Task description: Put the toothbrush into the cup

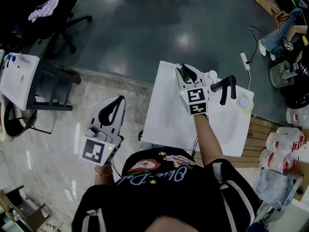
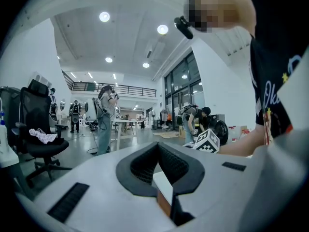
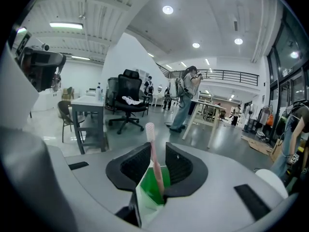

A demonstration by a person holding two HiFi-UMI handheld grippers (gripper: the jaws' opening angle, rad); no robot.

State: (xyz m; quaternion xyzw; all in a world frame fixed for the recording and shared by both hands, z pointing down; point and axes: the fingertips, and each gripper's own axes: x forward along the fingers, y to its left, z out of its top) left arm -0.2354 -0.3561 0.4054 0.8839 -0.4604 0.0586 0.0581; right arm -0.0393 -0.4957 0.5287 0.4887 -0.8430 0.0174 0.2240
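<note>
Toothbrush [image 3: 152, 153], one, stands in one green cup [image 3: 157, 183] between right gripper's [image 3: 157, 148] parted jaws; left gripper [image 2: 158, 147] closed, empty.

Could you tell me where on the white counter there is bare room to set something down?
The counter is bare along its near-left side, from its left edge toward the black faucet. The far edge is crowded: the right tool over the green cup and toothbrush.
</note>
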